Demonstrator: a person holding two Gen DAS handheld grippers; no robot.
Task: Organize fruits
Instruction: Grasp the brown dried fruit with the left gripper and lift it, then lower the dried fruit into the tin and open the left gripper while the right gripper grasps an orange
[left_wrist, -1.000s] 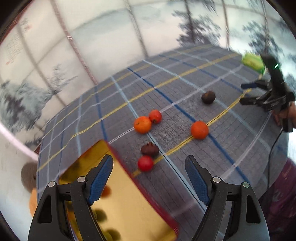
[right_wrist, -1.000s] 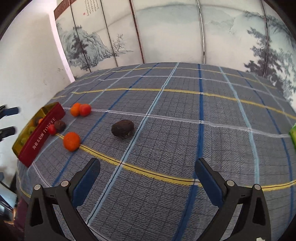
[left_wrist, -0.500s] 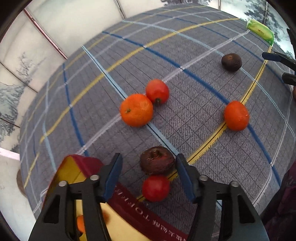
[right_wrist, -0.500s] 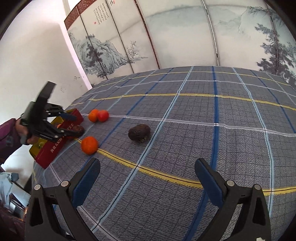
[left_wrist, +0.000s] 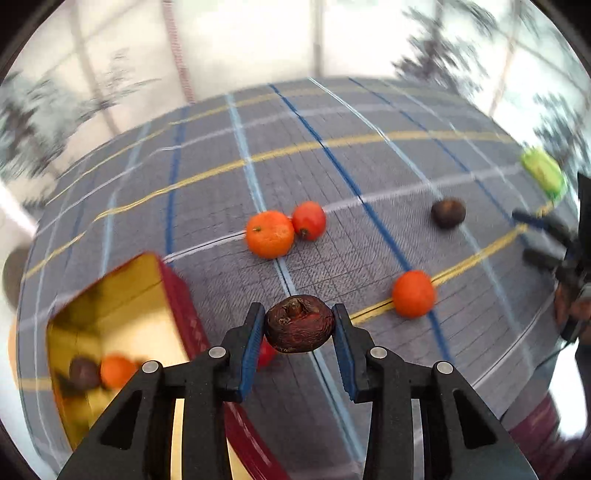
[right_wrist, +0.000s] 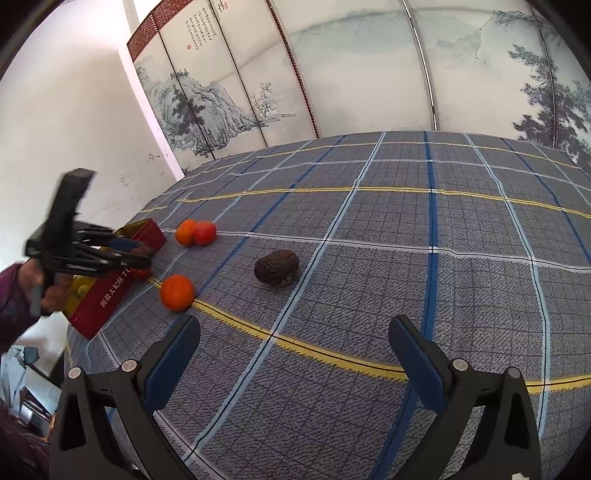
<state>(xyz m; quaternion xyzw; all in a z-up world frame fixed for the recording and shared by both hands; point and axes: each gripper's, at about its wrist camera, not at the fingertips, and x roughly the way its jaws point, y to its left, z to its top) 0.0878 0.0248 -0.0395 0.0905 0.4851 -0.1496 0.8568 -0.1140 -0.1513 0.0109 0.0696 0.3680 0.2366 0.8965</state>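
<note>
The left tool (left_wrist: 298, 328) has just been closing and is now clamped on a dark brown fruit (left_wrist: 299, 324), round, wrinkled and dull, with a small dent on top, held beside the red box (left_wrist: 177, 291) with a gold inside. A small red fruit (left_wrist: 266, 353) shows just behind the left pad. On the checked cloth of the table (right_wrist: 406, 229) lie an orange (right_wrist: 177, 292), another orange touching a red tomato (right_wrist: 204, 233), and a second brown fruit (right_wrist: 276, 267); the right tool (right_wrist: 295, 354) stands wide apart and holds nothing.
</note>
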